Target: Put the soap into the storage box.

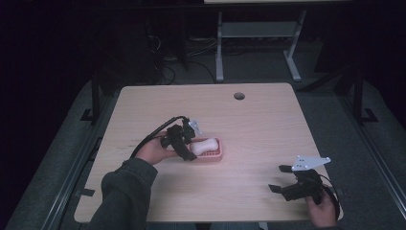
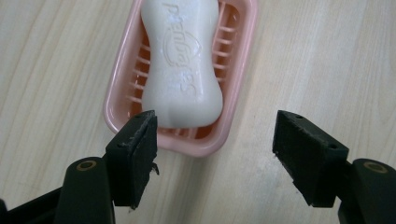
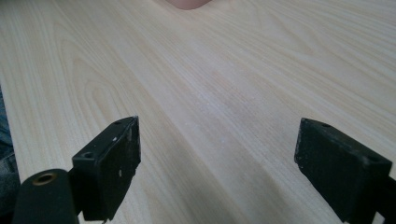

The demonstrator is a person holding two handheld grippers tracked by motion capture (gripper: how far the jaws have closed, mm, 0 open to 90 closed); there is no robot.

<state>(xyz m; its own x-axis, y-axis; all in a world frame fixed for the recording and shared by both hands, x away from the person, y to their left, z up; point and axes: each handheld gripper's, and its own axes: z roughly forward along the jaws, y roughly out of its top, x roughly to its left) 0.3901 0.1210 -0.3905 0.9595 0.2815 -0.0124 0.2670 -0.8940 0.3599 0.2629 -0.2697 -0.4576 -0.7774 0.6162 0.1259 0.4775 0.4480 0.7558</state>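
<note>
The person's left forearm reaches in from the lower left, its hand (image 1: 155, 149) holding the left tool (image 1: 190, 143) with jaws spread and nothing between them, while the right hand (image 1: 321, 211) holds the right tool (image 1: 280, 178) low at the near right, jaws wide apart.

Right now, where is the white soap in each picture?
High view: the white soap lies in the pink dish, left of the table's middle, at the left gripper.
Left gripper view: the soap is at top centre, in the dish, beyond the open jaws.
Right gripper view: no soap here; just a pink edge at the top, probably the dish.
Shared landmark: the pink dish.
</note>
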